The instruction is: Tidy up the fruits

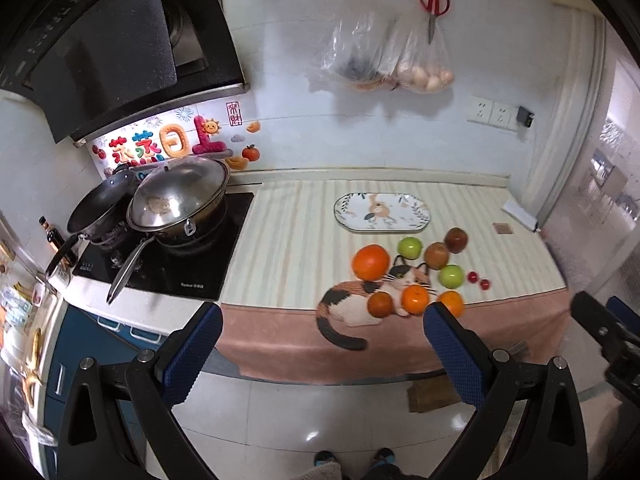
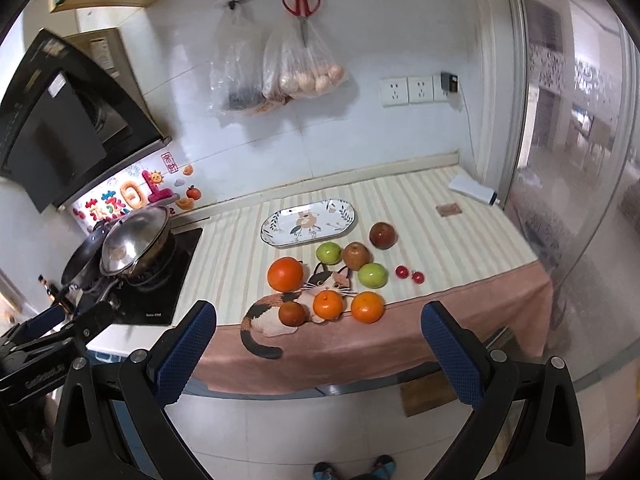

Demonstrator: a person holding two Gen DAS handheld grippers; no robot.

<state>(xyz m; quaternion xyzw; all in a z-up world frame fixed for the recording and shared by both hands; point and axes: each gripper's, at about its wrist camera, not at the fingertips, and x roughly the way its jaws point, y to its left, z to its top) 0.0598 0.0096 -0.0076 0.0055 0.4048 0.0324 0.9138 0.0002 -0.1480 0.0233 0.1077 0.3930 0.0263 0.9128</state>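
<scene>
Fruit lies loose on a striped counter cloth (image 2: 400, 204): a large orange (image 2: 285, 274), three small oranges (image 2: 328, 305), two green apples (image 2: 373, 275), two red-brown apples (image 2: 383, 235) and two small red fruits (image 2: 409, 274). An oval patterned plate (image 2: 308, 222) lies behind them, with nothing on it. The large orange (image 1: 370, 262) and plate (image 1: 382, 212) also show in the left wrist view. My left gripper (image 1: 322, 326) and right gripper (image 2: 318, 322) are open and hold nothing, hanging in front of the counter edge above the floor.
A stove (image 1: 168, 256) with a lidded wok (image 1: 178, 198) and a pan (image 1: 100, 204) stands at the left. Bags (image 1: 384, 60) and red scissors (image 1: 433, 4) hang on the wall. A glass door (image 2: 580, 200) bounds the right. A white box (image 2: 472, 189) lies at the back right.
</scene>
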